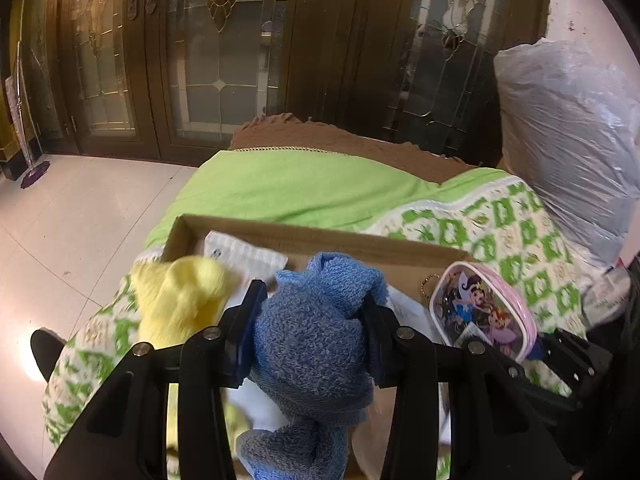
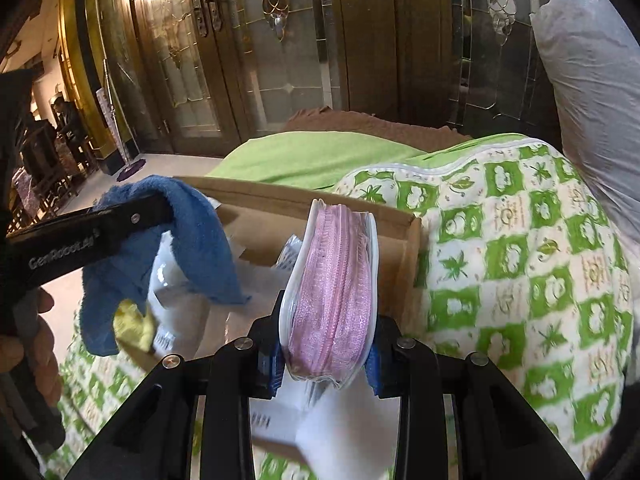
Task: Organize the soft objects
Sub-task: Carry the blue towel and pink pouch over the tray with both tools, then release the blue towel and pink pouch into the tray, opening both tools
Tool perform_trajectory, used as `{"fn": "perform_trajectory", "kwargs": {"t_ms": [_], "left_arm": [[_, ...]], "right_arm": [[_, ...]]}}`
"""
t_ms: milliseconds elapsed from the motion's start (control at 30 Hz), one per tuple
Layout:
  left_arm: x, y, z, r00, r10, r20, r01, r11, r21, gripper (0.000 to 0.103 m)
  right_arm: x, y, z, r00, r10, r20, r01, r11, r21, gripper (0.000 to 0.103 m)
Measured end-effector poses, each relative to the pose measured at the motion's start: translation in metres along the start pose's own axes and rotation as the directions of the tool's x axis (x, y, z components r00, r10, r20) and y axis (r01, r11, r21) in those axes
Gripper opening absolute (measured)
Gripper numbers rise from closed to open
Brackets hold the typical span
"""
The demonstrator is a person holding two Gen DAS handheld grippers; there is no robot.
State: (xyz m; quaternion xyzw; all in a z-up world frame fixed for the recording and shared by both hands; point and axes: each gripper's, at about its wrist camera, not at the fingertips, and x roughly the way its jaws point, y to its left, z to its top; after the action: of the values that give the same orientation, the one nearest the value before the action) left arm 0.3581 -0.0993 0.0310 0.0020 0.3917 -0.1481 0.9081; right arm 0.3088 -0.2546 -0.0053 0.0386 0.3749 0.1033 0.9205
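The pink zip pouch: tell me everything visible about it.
The pink zip pouch is small and rounded, with a pink fabric zipper band, clear glossy plastic edging, cartoon girls printed on its face and a ball chain. The right gripper clamps it edge-up over the cardboard box.

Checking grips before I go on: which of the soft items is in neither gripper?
The yellow cloth, loose at the box's left end. The blue towel and pink pouch are both clamped.

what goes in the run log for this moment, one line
left tool: shut on blue towel | right tool: shut on pink pouch | both over cardboard box
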Motion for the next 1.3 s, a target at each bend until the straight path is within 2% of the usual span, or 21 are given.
{"fn": "perform_trajectory", "kwargs": {"t_ms": [133, 267, 300, 333, 367, 400, 433, 533, 633, 867, 1033, 1300], "left_arm": [[0.026, 0.0, 0.007, 1.0, 0.023, -0.019, -0.023, 1.0, -0.001, 0.042], [0.035, 0.0, 0.007, 0.999, 0.041, -0.03, -0.041, 0.999, 0.0, 0.046], [0.035, -0.001, 0.006, 0.998, 0.047, -0.031, -0.047, 0.999, 0.0, 0.053], [0.035, 0.0, 0.006, 0.998, 0.056, -0.033, -0.056, 0.998, 0.002, 0.066], [0.034, 0.0, 0.005, 0.997, 0.065, -0.038, -0.065, 0.998, 0.002, 0.072], [0.033, 0.001, 0.004, 0.997, 0.069, -0.042, -0.069, 0.998, 0.001, 0.077], [0.032, 0.002, 0.004, 0.996, 0.074, -0.05, -0.074, 0.997, 0.001, 0.077], [0.025, 0.003, 0.002, 0.993, 0.099, -0.056, -0.099, 0.995, 0.014, 0.077], [0.015, 0.002, 0.0, 0.992, 0.12, -0.044, -0.118, 0.992, 0.034, 0.077], [-0.022, 0.003, -0.028, 0.986, 0.169, -0.009, -0.167, 0.981, 0.1, 0.077], [-0.045, 0.011, -0.067, 0.986, 0.164, -0.032, -0.161, 0.984, 0.079, 0.077], [-0.081, 0.022, -0.127, 0.983, 0.178, -0.051, -0.176, 0.984, 0.038, 0.077]], "right_arm": [[0.024, 0.001, 0.007, 1.0, -0.006, -0.005, 0.006, 1.0, -0.006, 0.031], [0.039, -0.001, 0.01, 1.0, 0.01, -0.013, -0.01, 1.0, 0.009, 0.032], [0.041, -0.002, 0.011, 1.0, 0.016, -0.012, -0.016, 1.0, 0.016, 0.033], [0.043, -0.003, 0.011, 1.0, 0.025, -0.014, -0.025, 0.999, 0.028, 0.036], [0.043, -0.006, 0.011, 0.999, 0.033, -0.016, -0.032, 0.999, 0.035, 0.04], [0.044, -0.007, 0.011, 0.999, 0.038, -0.016, -0.037, 0.998, 0.043, 0.05], [0.044, -0.007, 0.012, 0.999, 0.036, -0.011, -0.035, 0.998, 0.047, 0.058], [0.033, -0.012, 0.009, 0.999, 0.037, 0.016, -0.038, 0.998, 0.053, 0.072], [0.023, -0.016, 0.003, 0.999, 0.034, 0.037, -0.036, 0.997, 0.067, 0.081], [0.001, -0.028, -0.013, 0.997, 0.063, 0.052, -0.069, 0.99, 0.126, 0.083], [-0.022, -0.031, -0.026, 0.995, 0.067, 0.07, -0.077, 0.986, 0.149, 0.087], [-0.054, -0.026, -0.062, 0.997, 0.065, 0.029, -0.069, 0.989, 0.132, 0.088]]}}
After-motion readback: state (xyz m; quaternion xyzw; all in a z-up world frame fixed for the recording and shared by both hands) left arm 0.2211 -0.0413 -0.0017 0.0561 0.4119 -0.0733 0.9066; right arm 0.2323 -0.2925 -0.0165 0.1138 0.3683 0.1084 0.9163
